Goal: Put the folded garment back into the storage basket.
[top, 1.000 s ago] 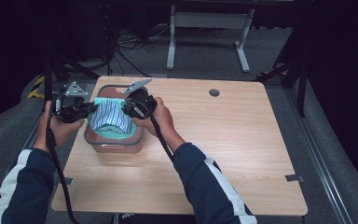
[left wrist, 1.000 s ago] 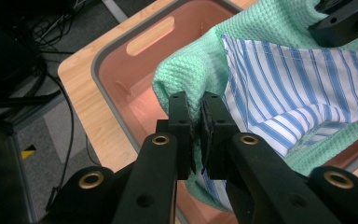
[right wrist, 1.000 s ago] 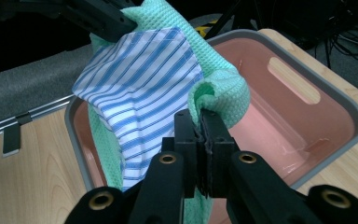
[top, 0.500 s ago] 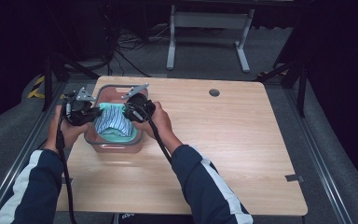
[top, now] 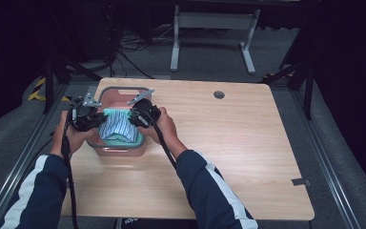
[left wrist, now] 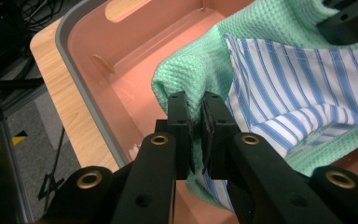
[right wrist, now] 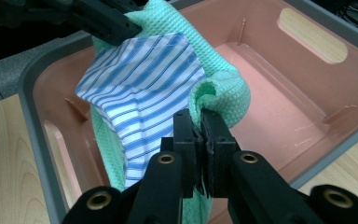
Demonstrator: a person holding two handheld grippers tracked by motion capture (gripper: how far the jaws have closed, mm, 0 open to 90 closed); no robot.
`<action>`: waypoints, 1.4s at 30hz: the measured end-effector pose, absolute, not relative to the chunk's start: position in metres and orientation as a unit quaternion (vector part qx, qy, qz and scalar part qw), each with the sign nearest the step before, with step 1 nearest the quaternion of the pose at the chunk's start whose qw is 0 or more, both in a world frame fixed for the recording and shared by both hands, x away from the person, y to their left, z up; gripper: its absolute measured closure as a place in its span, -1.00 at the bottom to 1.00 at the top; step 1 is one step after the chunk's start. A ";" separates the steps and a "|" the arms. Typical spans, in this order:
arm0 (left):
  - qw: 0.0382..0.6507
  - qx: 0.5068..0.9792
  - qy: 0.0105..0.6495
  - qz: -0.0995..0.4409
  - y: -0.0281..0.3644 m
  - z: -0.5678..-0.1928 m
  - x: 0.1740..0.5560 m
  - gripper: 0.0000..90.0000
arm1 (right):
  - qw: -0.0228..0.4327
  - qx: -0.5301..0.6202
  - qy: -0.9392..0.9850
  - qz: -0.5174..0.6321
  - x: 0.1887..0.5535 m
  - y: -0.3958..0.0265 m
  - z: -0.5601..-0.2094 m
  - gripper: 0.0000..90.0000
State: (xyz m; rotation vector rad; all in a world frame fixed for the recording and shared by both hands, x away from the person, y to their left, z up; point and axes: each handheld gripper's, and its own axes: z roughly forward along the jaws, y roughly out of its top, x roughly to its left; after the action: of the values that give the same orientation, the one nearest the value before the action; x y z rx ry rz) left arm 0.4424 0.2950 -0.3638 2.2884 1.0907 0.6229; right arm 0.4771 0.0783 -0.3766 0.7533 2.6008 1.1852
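We see a green towel (left wrist: 200, 65) in rough waffle-weave cloth, a smooth blue-striped white cloth (left wrist: 298, 88), a glossy pink plastic tub (right wrist: 279, 60) with a matt grey rim, and a wood-grain table (top: 228, 143), matt.

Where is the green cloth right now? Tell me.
In the high view, the green cloth hangs over the pink bin at the table's left side, pinched between the left gripper and right gripper.

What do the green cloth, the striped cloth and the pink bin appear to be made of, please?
Green waffle-textured cloth: seemingly woven cotton, matte, gridded dimples. Blue-and-white striped cloth: thin, smooth shirt-like fabric. Pink rectangular bin: probably moulded plastic, slightly glossy, with a grey rim.
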 end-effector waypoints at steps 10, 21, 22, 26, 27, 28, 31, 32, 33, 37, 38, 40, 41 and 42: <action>0.254 0.844 0.412 0.233 0.294 -0.369 0.444 0.70 | 0.095 0.259 0.878 0.391 0.478 0.079 -0.383 0.83; 0.276 0.841 0.402 0.235 0.289 -0.366 0.440 0.68 | 0.111 0.252 0.881 0.385 0.476 0.073 -0.382 0.70; 0.279 0.840 0.400 0.238 0.288 -0.365 0.438 0.68 | 0.112 0.250 0.881 0.385 0.476 0.071 -0.381 0.69; 0.290 0.839 0.393 0.239 0.284 -0.361 0.432 0.65 | 0.115 0.243 0.883 0.384 0.473 0.066 -0.378 0.66; 0.297 0.837 0.392 0.240 0.281 -0.360 0.430 0.63 | 0.118 0.241 0.884 0.382 0.473 0.065 -0.378 0.65; 0.297 0.837 0.392 0.240 0.281 -0.360 0.430 0.62 | 0.122 0.238 0.885 0.381 0.471 0.063 -0.376 0.64; 0.304 0.837 0.384 0.245 0.276 -0.356 0.424 0.58 | 0.125 0.235 0.885 0.382 0.469 0.059 -0.374 0.60; 0.307 0.836 0.385 0.244 0.274 -0.355 0.422 0.56 | 0.127 0.233 0.885 0.382 0.468 0.058 -0.373 0.60; 0.310 0.836 0.382 0.246 0.273 -0.353 0.421 0.54 | 0.129 0.231 0.886 0.381 0.467 0.056 -0.372 0.58; 0.320 0.832 0.374 0.257 0.264 -0.349 0.414 0.42 | 0.139 0.228 0.887 0.377 0.464 0.047 -0.367 0.48; 0.322 0.830 0.375 0.259 0.261 -0.348 0.413 0.38 | 0.141 0.226 0.888 0.376 0.463 0.044 -0.366 0.43; 0.327 0.829 0.371 0.260 0.256 -0.347 0.410 0.32 | 0.148 0.221 0.891 0.368 0.460 0.040 -0.364 0.37; 0.329 0.828 0.370 0.261 0.254 -0.347 0.409 0.28 | 0.151 0.219 0.891 0.369 0.459 0.036 -0.363 0.34; 0.330 0.829 0.369 0.262 0.251 -0.346 0.408 0.24 | 0.153 0.219 0.891 0.368 0.458 0.034 -0.362 0.32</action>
State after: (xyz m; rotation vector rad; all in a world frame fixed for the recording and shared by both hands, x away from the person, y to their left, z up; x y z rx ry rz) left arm 0.4078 0.2512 -0.3463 2.1670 0.9639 0.6851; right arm 0.4582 0.0339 -0.3620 0.6288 2.5551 1.0551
